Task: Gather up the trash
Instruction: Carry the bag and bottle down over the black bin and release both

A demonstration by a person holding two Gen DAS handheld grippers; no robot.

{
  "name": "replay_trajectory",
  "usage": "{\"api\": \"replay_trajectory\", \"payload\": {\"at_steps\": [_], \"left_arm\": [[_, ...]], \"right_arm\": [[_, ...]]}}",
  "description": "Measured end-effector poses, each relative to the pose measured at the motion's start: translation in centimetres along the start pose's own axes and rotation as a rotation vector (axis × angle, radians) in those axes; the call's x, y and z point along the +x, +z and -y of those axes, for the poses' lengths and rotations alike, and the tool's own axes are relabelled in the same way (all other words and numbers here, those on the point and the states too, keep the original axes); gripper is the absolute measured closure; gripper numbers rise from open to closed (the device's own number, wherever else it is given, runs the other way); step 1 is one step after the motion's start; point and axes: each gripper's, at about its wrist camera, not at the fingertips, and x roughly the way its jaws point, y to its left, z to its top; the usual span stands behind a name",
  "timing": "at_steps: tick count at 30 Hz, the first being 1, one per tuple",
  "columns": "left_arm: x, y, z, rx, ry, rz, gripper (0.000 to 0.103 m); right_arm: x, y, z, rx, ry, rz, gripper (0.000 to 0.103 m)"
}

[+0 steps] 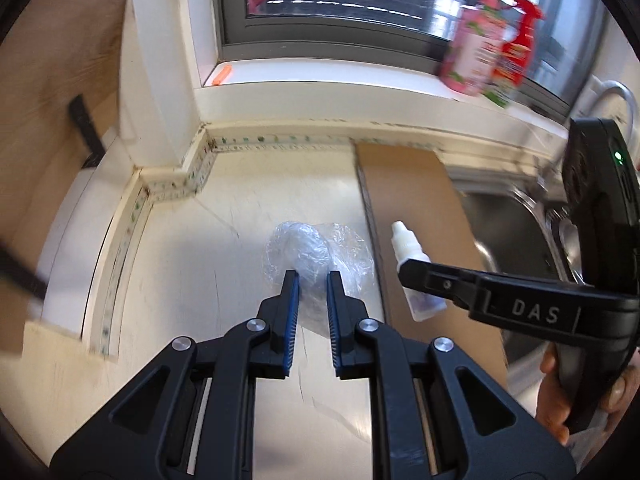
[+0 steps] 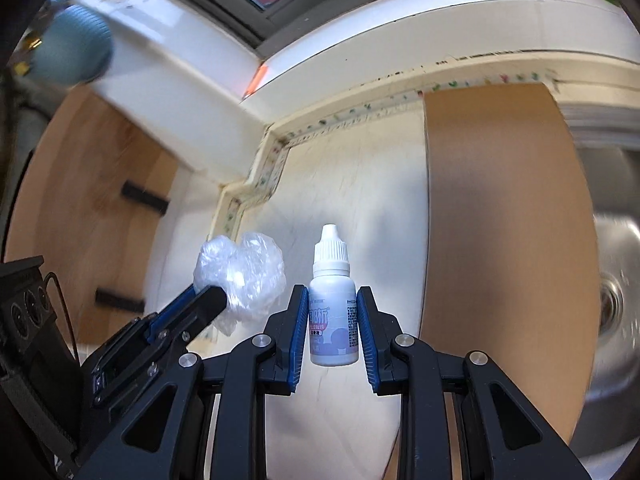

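My left gripper [image 1: 313, 280] is shut on a crumpled clear plastic bag [image 1: 316, 254] and holds it above the white counter [image 1: 192, 280]. The bag also shows in the right wrist view [image 2: 244, 272], pinched at the left gripper's fingertips [image 2: 212, 296]. My right gripper [image 2: 332, 300] is shut on a small white dropper bottle [image 2: 333, 312] with a white cap and a printed label, held upright. In the left wrist view the bottle [image 1: 408, 260] sits against the right gripper's finger [image 1: 432, 280], over the brown board.
A brown board [image 1: 416, 208] lies on the counter beside a steel sink [image 2: 612, 300]. A pink bottle [image 1: 470, 52] and a red spray bottle [image 1: 516, 52] stand on the window sill. A wooden panel [image 2: 92, 184] lies to the left.
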Motion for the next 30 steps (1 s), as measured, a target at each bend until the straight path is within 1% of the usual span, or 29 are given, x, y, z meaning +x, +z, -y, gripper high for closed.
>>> {"api": "replay_trajectory", "payload": {"at_steps": [3, 6, 9, 16, 17, 21, 24, 27, 30], "left_arm": [[-4.1, -3.6, 0.7, 0.033, -0.023, 0.014, 0.092], [-7.5, -7.2, 1.1, 0.055, -0.053, 0.007, 0.092], [-10.5, -11.2, 1.6, 0.091, -0.066, 0.001, 0.092], [-15.4, -20.2, 3.7, 0.172, -0.094, -0.023, 0.092], [-15.7, -21.3, 3.9, 0.179, -0.096, -0.029, 0.092], [-16.6, -25.7, 4.3, 0.185, -0.105, -0.07, 0.092], [-16.5, -29.3, 4.1, 0.177, -0.107, -0.119, 0.092], [-15.6, -32.7, 3.9, 0.162, -0.11, -0.166, 0.092], [-14.0, -36.0, 3.9, 0.147, -0.087, -0.206, 0.092]], "right_arm": [[-2.9, -4.5, -1.0, -0.006, -0.002, 0.016, 0.079], [-5.5, -9.7, -1.9, -0.016, -0.015, 0.032, 0.079], [-7.5, -14.6, -2.6, -0.018, -0.028, 0.042, 0.079], [-10.3, -26.3, -3.3, -0.017, -0.06, 0.041, 0.079], [-10.5, -28.4, -3.3, -0.015, -0.064, 0.032, 0.079], [-10.8, -34.6, -3.0, -0.015, -0.084, -0.004, 0.079], [-10.4, -39.1, -2.5, -0.032, -0.113, -0.035, 0.079], [-9.8, -43.1, -1.4, -0.04, -0.134, -0.067, 0.079], [-8.6, -46.8, -0.3, -0.059, -0.168, -0.092, 0.079]]}}
